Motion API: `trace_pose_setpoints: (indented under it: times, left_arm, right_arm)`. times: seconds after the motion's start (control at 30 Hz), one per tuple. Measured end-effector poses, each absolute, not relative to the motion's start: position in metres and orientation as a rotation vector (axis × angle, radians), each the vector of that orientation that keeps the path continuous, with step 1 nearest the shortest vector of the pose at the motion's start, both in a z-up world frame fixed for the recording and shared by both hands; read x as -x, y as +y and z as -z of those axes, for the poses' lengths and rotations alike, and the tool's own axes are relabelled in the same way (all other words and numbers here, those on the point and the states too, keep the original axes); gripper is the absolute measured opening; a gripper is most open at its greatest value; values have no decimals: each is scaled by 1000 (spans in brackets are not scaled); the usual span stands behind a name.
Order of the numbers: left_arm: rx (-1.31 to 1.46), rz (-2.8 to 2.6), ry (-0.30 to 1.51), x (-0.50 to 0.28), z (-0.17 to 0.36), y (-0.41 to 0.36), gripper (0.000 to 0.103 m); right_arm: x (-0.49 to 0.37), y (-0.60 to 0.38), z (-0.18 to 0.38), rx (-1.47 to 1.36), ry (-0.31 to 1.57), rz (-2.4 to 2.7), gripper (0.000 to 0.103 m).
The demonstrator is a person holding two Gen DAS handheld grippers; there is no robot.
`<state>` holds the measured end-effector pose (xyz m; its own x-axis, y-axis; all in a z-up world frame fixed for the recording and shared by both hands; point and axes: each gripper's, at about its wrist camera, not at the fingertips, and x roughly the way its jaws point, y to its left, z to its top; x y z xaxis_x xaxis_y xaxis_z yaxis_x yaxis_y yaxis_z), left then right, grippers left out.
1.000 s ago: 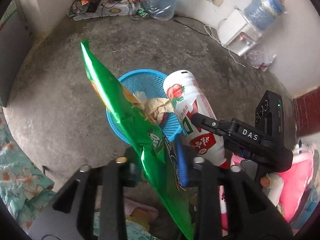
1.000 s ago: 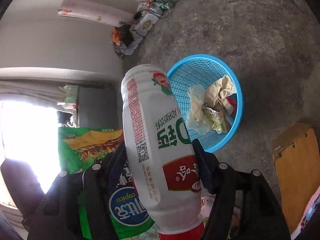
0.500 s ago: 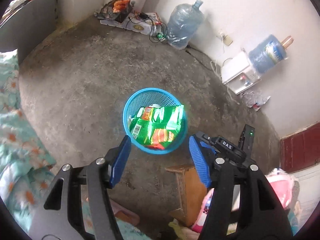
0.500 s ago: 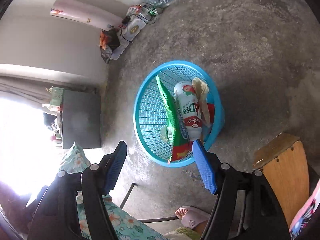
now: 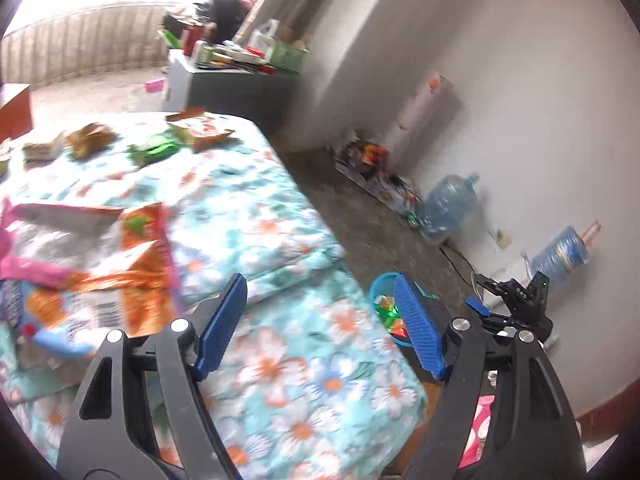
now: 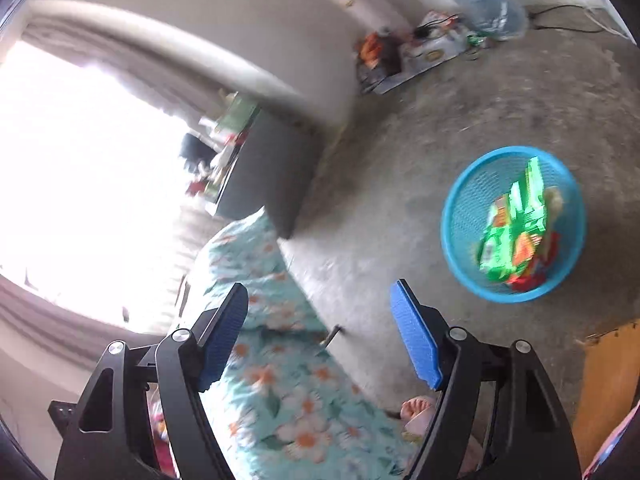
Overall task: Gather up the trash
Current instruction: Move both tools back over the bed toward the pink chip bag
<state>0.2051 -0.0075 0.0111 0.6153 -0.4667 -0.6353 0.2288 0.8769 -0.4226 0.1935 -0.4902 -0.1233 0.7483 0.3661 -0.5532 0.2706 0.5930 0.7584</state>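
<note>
A: What do we have in our 2 grippers?

B: Nothing. Our left gripper (image 5: pixel 320 328) has its blue pads wide apart and still spreading, with only the flowered bedspread (image 5: pixel 304 392) showing between them. Our right gripper (image 6: pixel 320 336) is the same: jaws opening, nothing between them but bedspread and bare floor (image 6: pixel 500 104).

A: And where is the trash we are after?

B: Part of it sits in the blue basket (image 6: pixel 460 216) on the floor, right of our right gripper and well apart from it. A green snack bag (image 6: pixel 516 224) lies on top, with something red under it that we cannot make out. From the left wrist view the basket peeks out just behind the right-hand pad.

A: Anything on the bed?

B: Yes. An orange wrapper (image 5: pixel 144 280) lies left of our left gripper, near it but not touching. Further back we see a green wrapper (image 5: pixel 156 150) and some brown ones, all blurred.

A: Beyond that?

B: 2 water jugs, 1 of them (image 5: pixel 448 208) on the floor by the wall.
</note>
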Motion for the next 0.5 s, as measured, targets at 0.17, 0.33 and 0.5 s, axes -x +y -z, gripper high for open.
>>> trace_pose_setpoints:
  times: [0.17, 0.33, 0.5]
  left_arm:
    - [463, 203, 745, -160, -5, 92, 72]
    - [663, 72, 720, -142, 19, 163, 72]
    - [706, -31, 710, -160, 37, 207, 72]
  right_arm:
    - [-222, -392, 104, -869, 870, -318, 72]
    - [-242, -290, 96, -807, 983, -551, 72]
    - [-252, -215, 94, -727, 1092, -655, 72]
